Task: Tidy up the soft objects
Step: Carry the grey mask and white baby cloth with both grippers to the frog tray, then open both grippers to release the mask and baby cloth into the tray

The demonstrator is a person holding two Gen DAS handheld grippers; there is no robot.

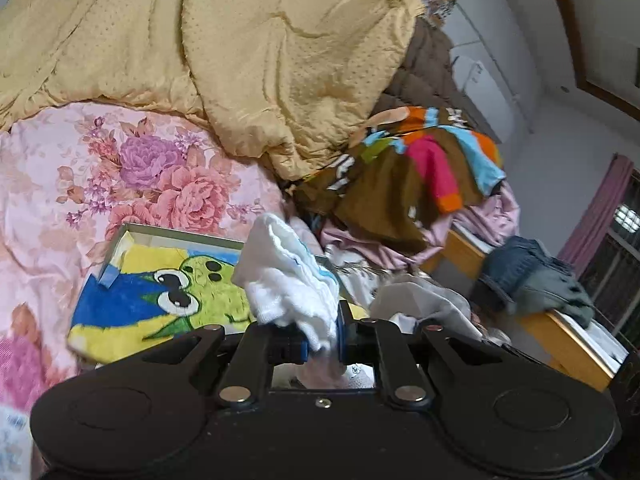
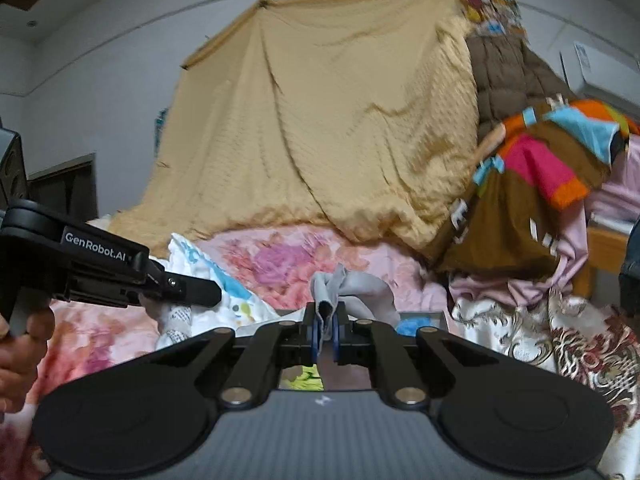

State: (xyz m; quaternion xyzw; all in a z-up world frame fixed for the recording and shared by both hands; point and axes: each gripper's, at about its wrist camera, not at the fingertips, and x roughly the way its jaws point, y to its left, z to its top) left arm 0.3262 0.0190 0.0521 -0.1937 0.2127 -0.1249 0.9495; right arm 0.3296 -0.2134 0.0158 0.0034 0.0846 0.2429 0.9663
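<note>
Right now your left gripper [image 1: 322,340] pinches a bunched white terry cloth [image 1: 292,280], and your right gripper [image 2: 326,338] clamps a thin grey fabric piece [image 2: 348,288] above the pink floral bedspread [image 1: 120,168].

Quilt [image 1: 248,52]: golden yellow, dotted texture. Bedsheet [image 1: 132,168]: pale pink with rose and purple flowers. Box [image 1: 160,292]: blue and yellow print of a green cartoon frog. Garment [image 1: 416,168]: brown with pink, orange, light-blue blocks. Held cloth [image 1: 292,280]: white, possibly blue-trimmed. Second held cloth [image 2: 352,284]: grey.
</note>
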